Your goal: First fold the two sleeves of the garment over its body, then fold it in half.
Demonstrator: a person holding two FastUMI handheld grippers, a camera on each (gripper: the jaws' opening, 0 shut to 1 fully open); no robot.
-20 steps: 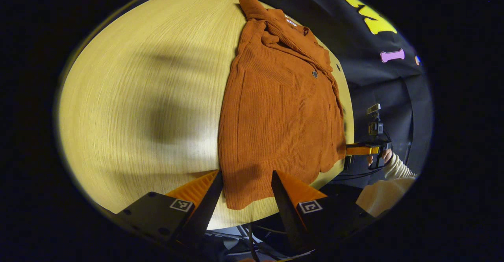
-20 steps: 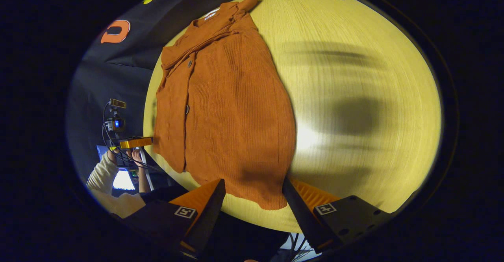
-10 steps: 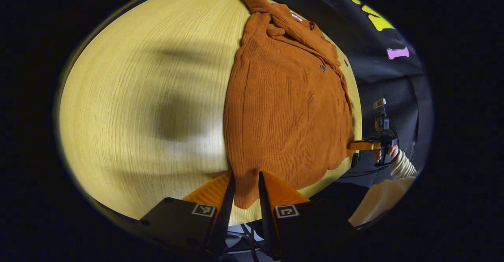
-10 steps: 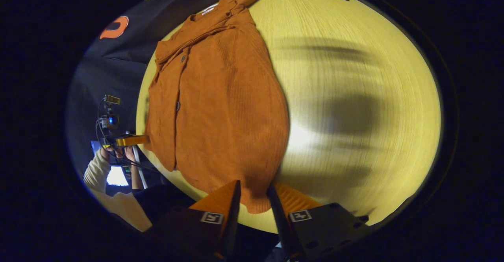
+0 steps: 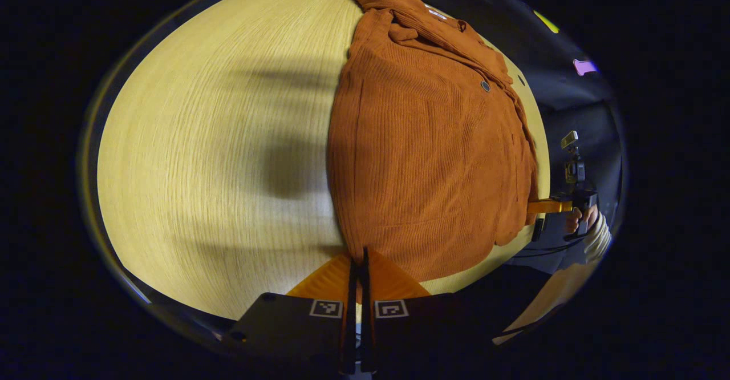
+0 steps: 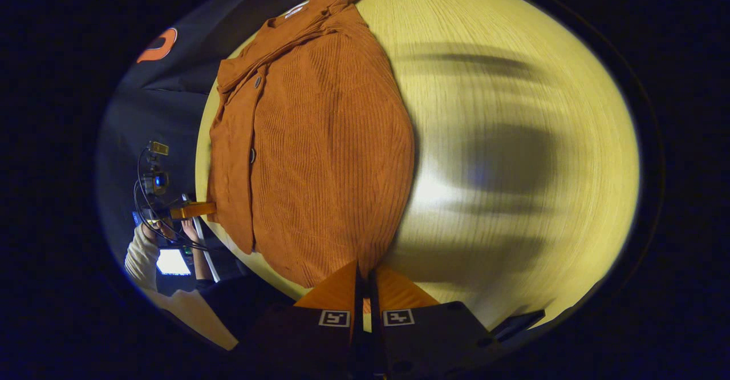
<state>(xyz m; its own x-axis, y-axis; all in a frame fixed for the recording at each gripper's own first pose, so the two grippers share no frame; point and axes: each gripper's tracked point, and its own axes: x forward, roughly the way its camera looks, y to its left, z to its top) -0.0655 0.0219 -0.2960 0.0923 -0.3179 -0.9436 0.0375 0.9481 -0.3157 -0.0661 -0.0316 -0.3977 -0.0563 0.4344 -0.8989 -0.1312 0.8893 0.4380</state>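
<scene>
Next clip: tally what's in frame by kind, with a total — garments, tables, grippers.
Garments: 1, the rust-orange corduroy shirt, sleeves folded in.
Tables: 1, the light wooden table.
Grippers: 2, the left gripper and the right gripper, each shut on a near hem corner.
Total: 4.

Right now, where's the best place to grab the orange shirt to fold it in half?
Grab it at the two bottom corners of the hem, coming in from the table's near edge. The shirt lies flat with its sleeves already tucked over the body and its collar at the far end, so the hem is closest. The left gripper and right gripper each look shut on a corner there.
</scene>
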